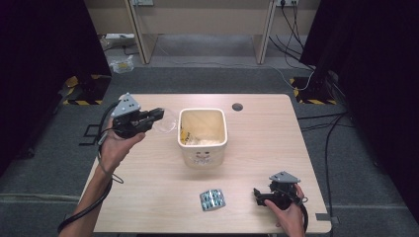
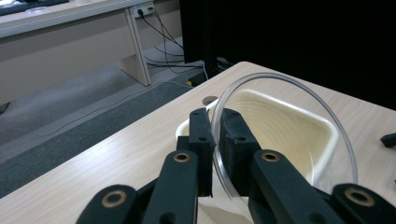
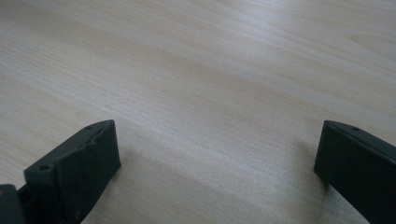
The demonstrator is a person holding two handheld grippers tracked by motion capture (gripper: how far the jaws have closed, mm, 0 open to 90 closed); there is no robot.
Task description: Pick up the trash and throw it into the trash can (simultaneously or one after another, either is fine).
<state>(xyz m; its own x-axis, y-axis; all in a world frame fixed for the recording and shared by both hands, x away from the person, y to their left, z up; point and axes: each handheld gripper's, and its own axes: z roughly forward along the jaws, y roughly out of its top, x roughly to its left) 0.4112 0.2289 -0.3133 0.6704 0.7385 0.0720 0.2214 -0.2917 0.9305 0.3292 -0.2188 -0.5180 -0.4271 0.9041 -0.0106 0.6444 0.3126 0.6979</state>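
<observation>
Left gripper (image 1: 157, 114) clamping together on the rim of a clear round lid (image 2: 285, 135), holding it above the table (image 1: 257, 148) near the left edge, just beside the cream bin (image 1: 202, 136) standing mid-table. Lid standing on edge in the left gripper view, flat face turned sideways, no long axis telling. Right gripper (image 1: 258, 193) resting near the front right corner, jaws spread apart, gripping nothing. Blister pack (image 1: 212, 199) lying near the front edge.

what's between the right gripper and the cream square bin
Between right gripper and cream square bin, high view: bare wooden table; foil blister pack lies aside.
</observation>
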